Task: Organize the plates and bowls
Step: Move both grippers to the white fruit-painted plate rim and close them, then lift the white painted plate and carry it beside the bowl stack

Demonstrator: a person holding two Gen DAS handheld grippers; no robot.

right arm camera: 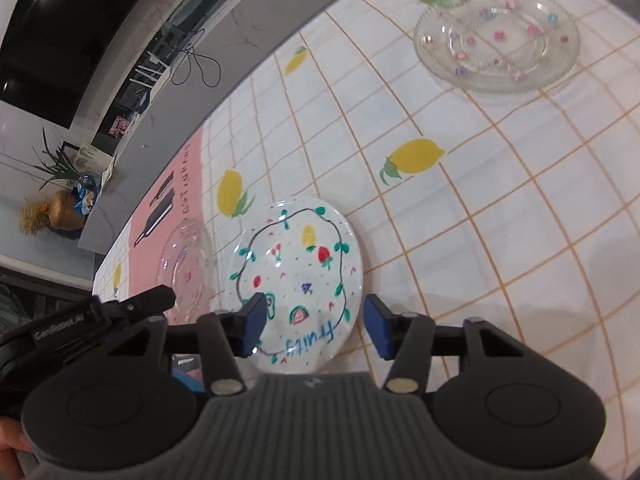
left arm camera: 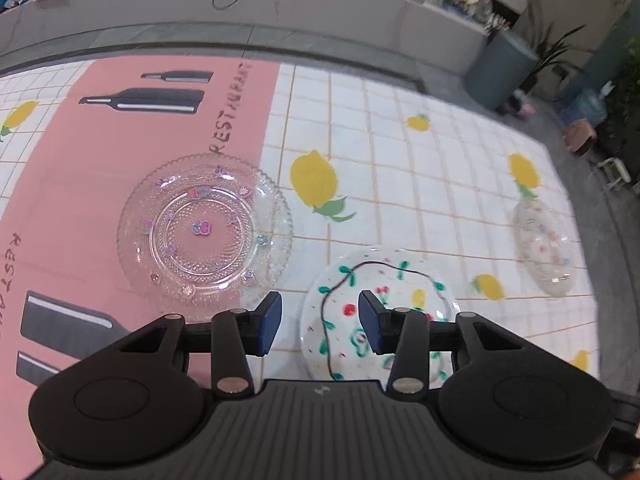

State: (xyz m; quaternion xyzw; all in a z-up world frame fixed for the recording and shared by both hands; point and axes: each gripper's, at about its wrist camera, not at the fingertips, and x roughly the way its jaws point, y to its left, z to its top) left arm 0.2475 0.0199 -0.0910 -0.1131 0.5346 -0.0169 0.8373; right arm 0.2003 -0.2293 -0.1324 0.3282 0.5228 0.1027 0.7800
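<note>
Left gripper (left arm camera: pixel 319 322): we see its blue pads partly apart with nothing between them, hanging over the near left part of the fruit-painted plate (left arm camera: pixel 376 312).
Right gripper (right arm camera: pixel 315 328): our jaws stand part-way apart above the same plate's near edge; the left pad overlaps the rim in view, the right pad sits just off its right side. We cannot tell whether either pad touches it.
Fruit-painted plate (right arm camera: pixel 298 276): flat on the tablecloth (right arm camera: pixel 500 208), painted side up, nothing on it.
Near glass plate (left arm camera: pixel 204 232): clear with a beaded rim and small coloured decorations, lying on the pink strip just left of the painted plate; we see it empty.
Far glass plate (right arm camera: pixel 496 36): well apart to the right, toward the far table edge, empty.
Open room: we have bare lemon-print cloth between the painted plate and the far glass plate.
Edges: beyond the cloth's far edge runs a grey counter (left arm camera: pixel 280 4).
</note>
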